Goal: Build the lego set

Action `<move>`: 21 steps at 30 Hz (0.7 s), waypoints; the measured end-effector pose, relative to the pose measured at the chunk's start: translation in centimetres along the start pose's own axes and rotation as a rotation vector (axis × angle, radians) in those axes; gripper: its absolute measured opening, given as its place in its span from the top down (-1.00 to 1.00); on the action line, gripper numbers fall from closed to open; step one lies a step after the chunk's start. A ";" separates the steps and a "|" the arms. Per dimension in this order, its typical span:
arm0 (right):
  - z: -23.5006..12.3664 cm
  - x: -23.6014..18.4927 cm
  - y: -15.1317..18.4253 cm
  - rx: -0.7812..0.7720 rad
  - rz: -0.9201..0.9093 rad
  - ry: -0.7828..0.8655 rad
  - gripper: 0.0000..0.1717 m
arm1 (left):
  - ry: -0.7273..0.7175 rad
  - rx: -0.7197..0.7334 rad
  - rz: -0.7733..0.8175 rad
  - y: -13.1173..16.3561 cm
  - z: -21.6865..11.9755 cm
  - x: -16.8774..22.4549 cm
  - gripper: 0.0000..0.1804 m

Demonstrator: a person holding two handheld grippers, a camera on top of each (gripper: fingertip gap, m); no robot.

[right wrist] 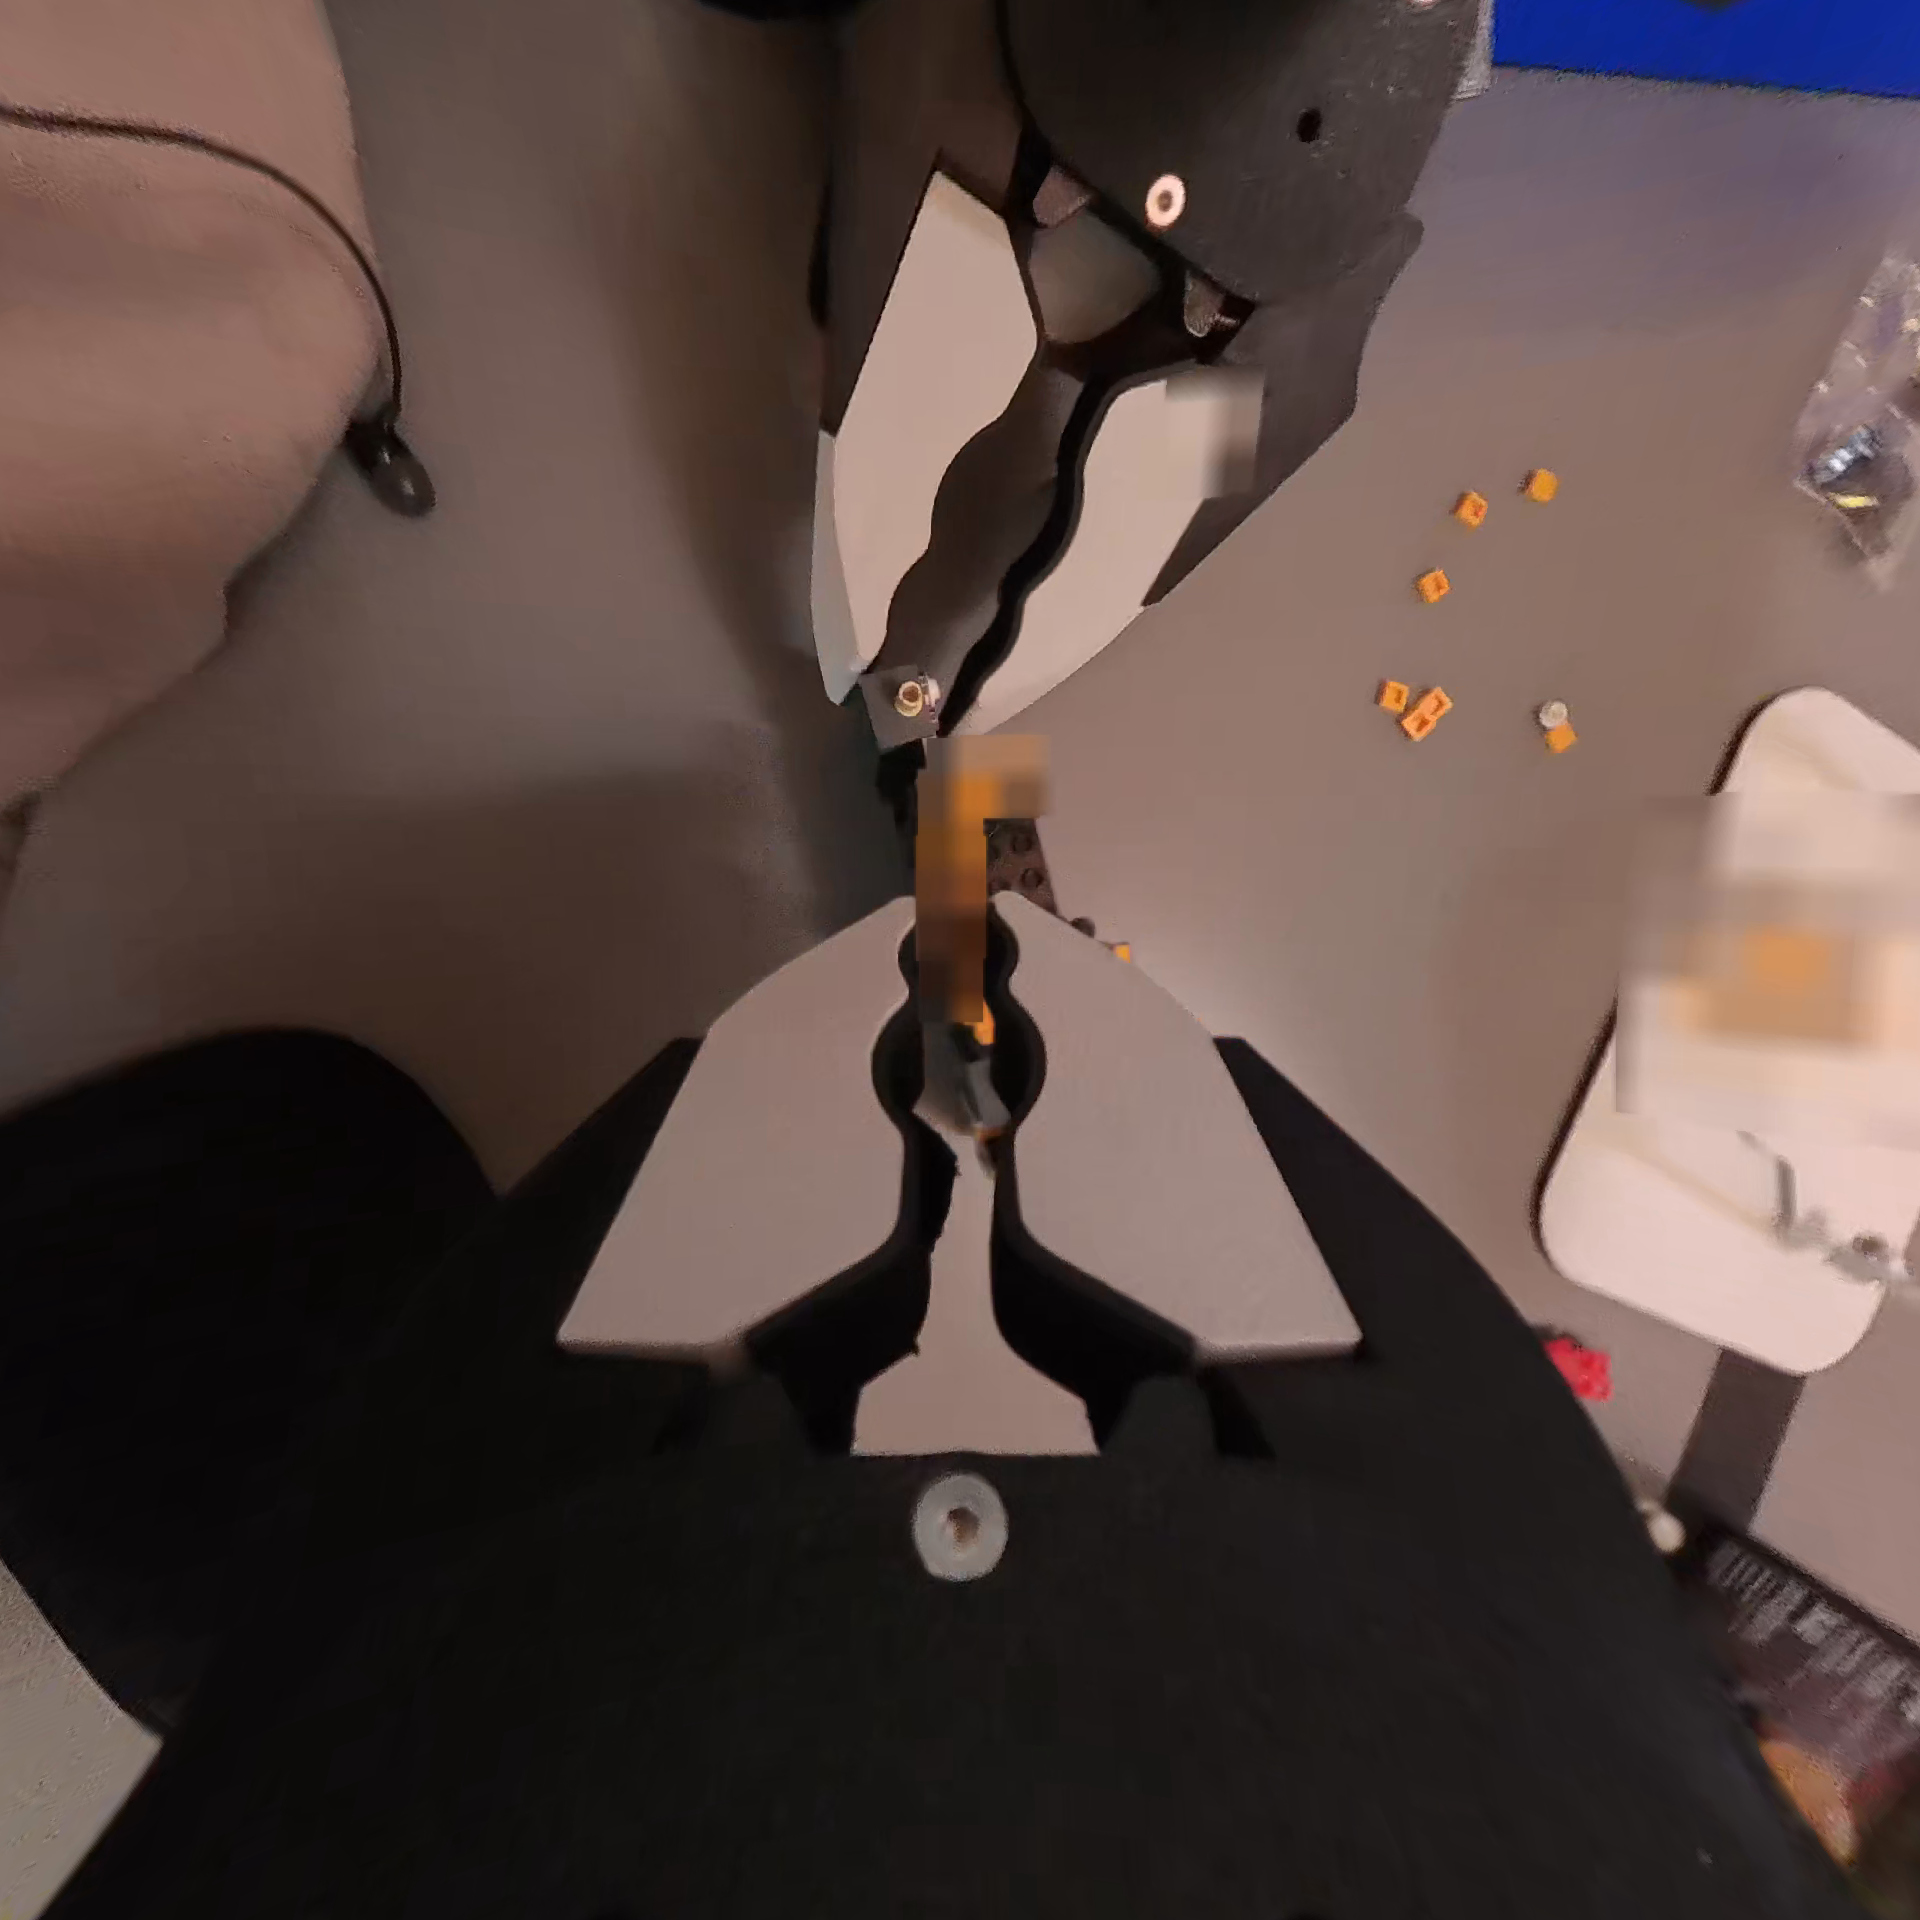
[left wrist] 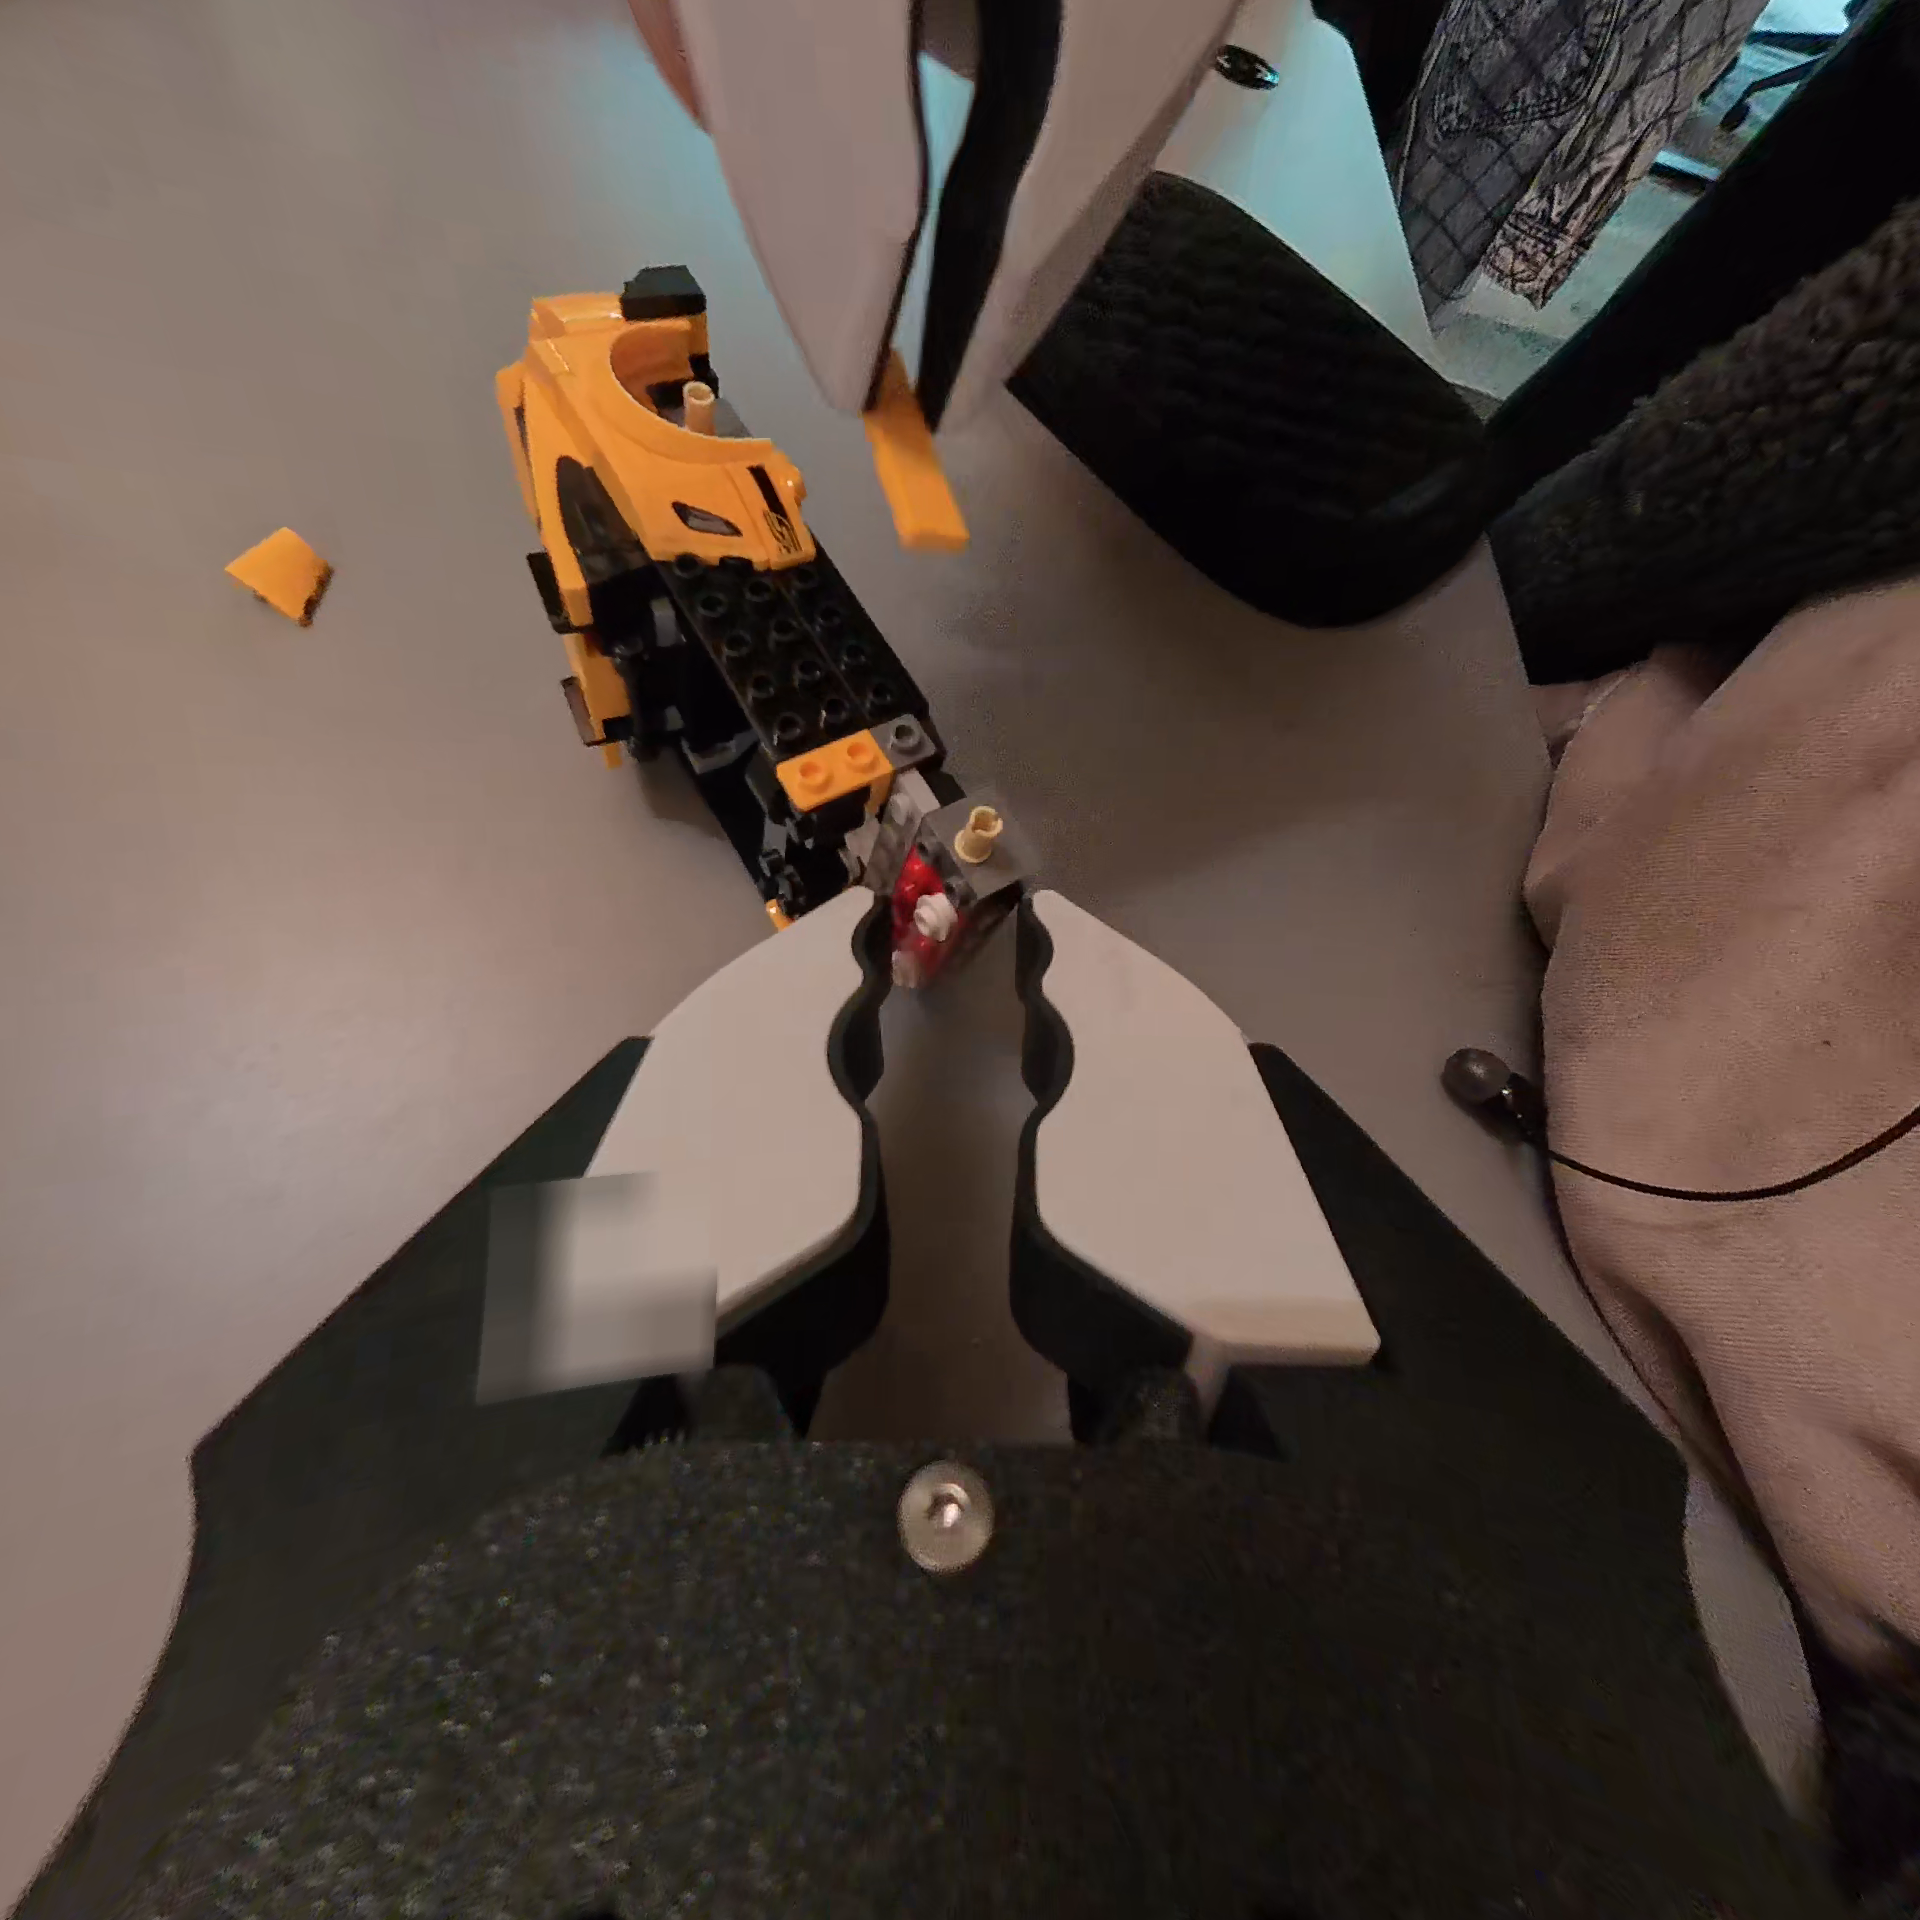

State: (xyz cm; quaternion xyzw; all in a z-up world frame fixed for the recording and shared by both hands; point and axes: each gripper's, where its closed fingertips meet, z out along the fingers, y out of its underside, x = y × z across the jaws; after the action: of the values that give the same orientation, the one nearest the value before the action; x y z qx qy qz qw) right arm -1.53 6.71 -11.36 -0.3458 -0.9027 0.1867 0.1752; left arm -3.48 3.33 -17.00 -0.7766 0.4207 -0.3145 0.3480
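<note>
Two handheld grippers meet over a grey table (left wrist: 260,935), each closed on a part of one toy build. Largest in view is a half-built orange-and-black brick car (left wrist: 665,561), lying on the table with its studded black underside turned up. The left gripper (left wrist: 945,935) has its fingers narrowed on the car's near end, pads against a dark grey block (left wrist: 987,862) that carries a tan peg and a red piece. The right gripper (left wrist: 899,400) comes in from the far side with its fingers almost together, pinching a flat orange plate (left wrist: 920,483) that hangs clear of the car; its own view is partly masked there, though the narrow gap shows. By the look of it, this is a fitting step: one tool steadies the model while the other brings in a part. A next move would call for lining the plate squarely over studs. A loose orange wedge (left wrist: 278,574) lies well apart on the table, and small orange bricks (right wrist: 1455,623) are scattered farther off, near a white tray (right wrist: 1704,1247).
</note>
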 end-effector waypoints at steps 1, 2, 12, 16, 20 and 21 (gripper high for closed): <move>0.3 0.3 0.0 -0.016 -0.032 -0.030 0.92 | 0.000 0.001 -0.004 0.0 -0.1 -0.1 0.75; 0.7 0.4 0.1 -0.029 -0.057 -0.063 0.92 | -0.002 0.002 -0.008 0.0 -0.1 -0.2 0.75; 2.7 0.3 1.4 -0.078 -0.094 -0.165 0.92 | 0.004 0.030 -0.032 -0.2 -0.6 -0.7 0.75; 2.8 0.4 1.5 -0.094 -0.091 -0.161 0.91 | 0.006 0.033 -0.039 -0.2 -0.5 -0.7 0.75; 2.8 0.6 1.8 -0.116 -0.086 -0.147 0.90 | 0.007 0.029 -0.042 -0.2 -0.5 -0.7 0.76; 2.7 0.6 1.8 -0.116 -0.082 -0.142 0.89 | 0.008 0.029 -0.042 -0.2 -0.4 -0.7 0.76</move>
State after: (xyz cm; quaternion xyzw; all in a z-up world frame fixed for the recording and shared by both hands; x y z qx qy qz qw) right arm -2.17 7.80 -14.45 -0.3041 -0.9355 0.1509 0.0978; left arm -4.06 3.88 -16.75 -0.7788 0.4011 -0.3311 0.3508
